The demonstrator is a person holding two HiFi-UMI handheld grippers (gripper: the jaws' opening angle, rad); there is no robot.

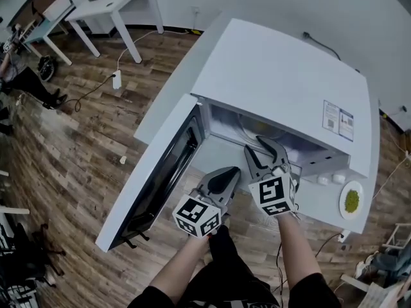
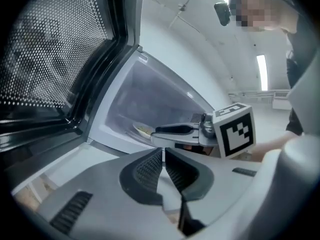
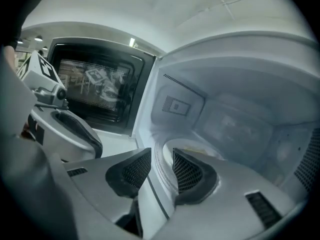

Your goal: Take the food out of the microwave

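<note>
The white microwave stands on a white table with its door swung open to the left. Inside the cavity a white plate holds pale yellowish food; the same plate shows in the left gripper view. My right gripper reaches into the opening, and in its own view the right gripper is shut on the plate's near rim. My left gripper hovers just outside the opening, below the door. Its jaws are shut and hold nothing.
A small plate of green food sits on the white table right of the microwave. The open door blocks the left side. Wooden floor, white desks and cables lie beyond, with a person at far left.
</note>
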